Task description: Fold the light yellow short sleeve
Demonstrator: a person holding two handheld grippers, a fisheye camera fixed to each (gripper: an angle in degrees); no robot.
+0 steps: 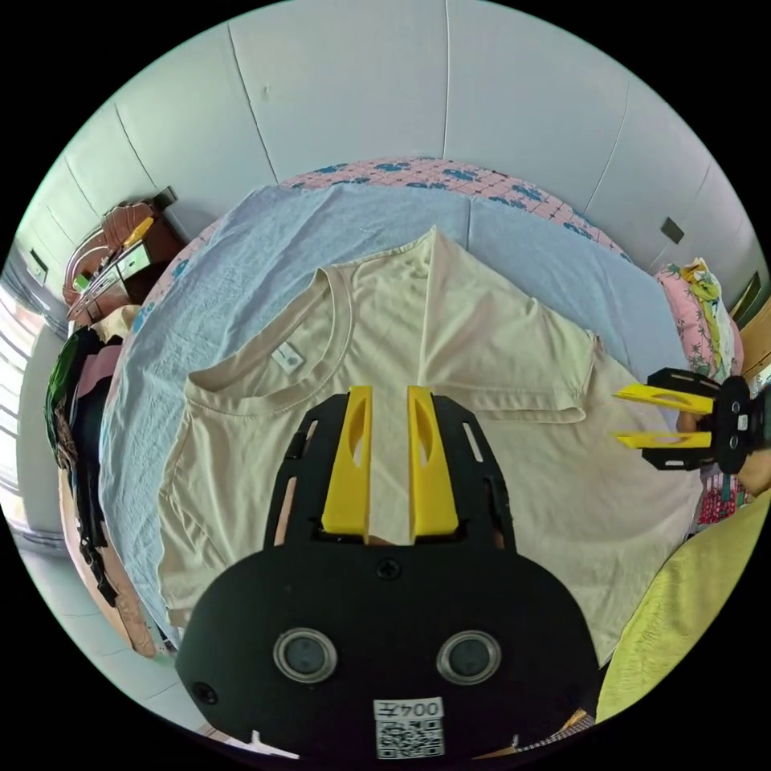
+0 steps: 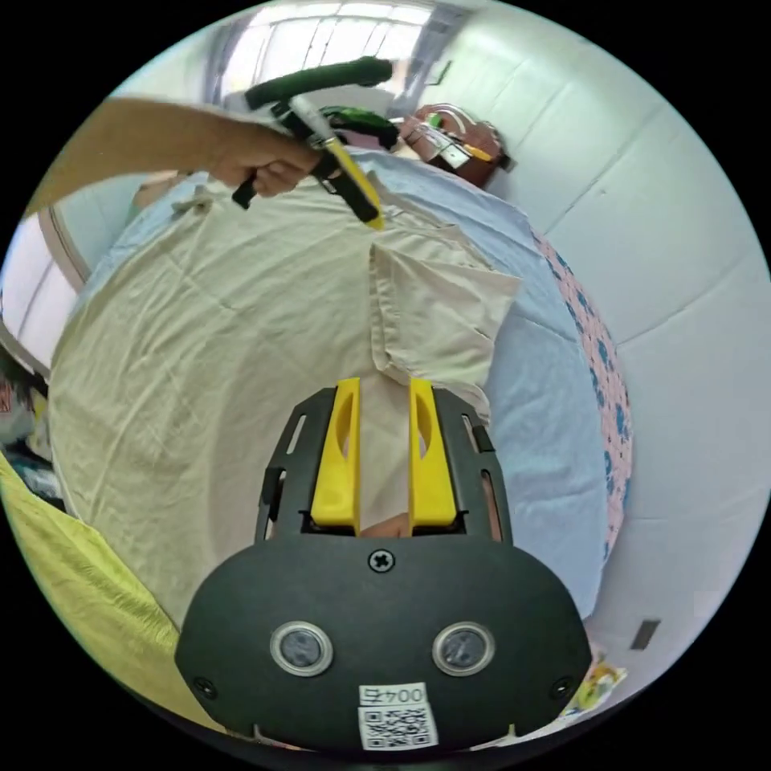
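We see the light yellow short-sleeve T-shirt (image 1: 450, 401) spread flat on a pale blue sheet (image 1: 241, 241) that leaves bare margin beyond its collar and folded-in sleeve, a white wall (image 1: 361, 88) behind. Our left gripper (image 1: 389, 397) hangs above the chest, jaws parted and empty. Our right gripper (image 2: 384, 389), likewise unclenched, hovers beside that sleeve (image 2: 434, 313).

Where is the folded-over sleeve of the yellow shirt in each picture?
Left gripper view: the folded sleeve lies right of centre, beyond the left gripper, pointing toward the collar.
Right gripper view: the same sleeve sits at centre, just past the right gripper.
Shared landmark: the light blue sheet under the shirt.
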